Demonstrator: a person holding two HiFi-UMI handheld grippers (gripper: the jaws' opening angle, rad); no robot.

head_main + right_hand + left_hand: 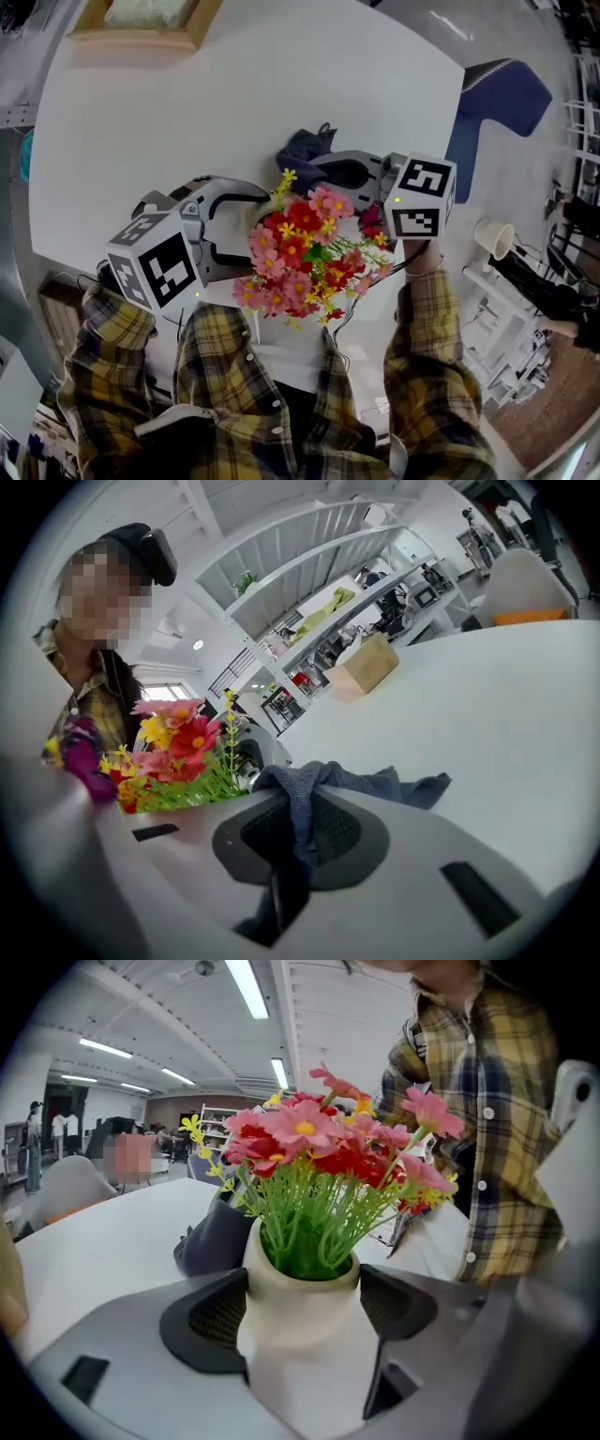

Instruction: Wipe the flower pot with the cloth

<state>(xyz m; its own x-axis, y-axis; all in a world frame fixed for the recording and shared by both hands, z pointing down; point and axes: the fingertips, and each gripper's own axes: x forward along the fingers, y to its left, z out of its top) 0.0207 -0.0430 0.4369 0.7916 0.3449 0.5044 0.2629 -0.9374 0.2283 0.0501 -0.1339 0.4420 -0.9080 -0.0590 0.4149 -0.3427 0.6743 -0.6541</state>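
A cream flower pot [300, 1330] holding pink, red and yellow artificial flowers [302, 251] sits clamped between the black pads [211, 1321] of my left gripper [300, 1307]. In the head view the blooms hide the pot, and the left gripper [246, 225] reaches in from the left. My right gripper [323, 169] is just beyond the flowers, shut on a dark blue cloth [305, 148]. In the right gripper view the cloth [361, 782] drapes over the lower jaw, pinched in the right gripper [281, 855], with the flowers [173, 747] close on its left.
The round white table [234, 84] carries a shallow wooden box [141, 23] at its far left edge. A blue chair [497, 98] stands off the table's right side, with shelving and a white cup-like object [492, 234] further right. My plaid-sleeved arms fill the near edge.
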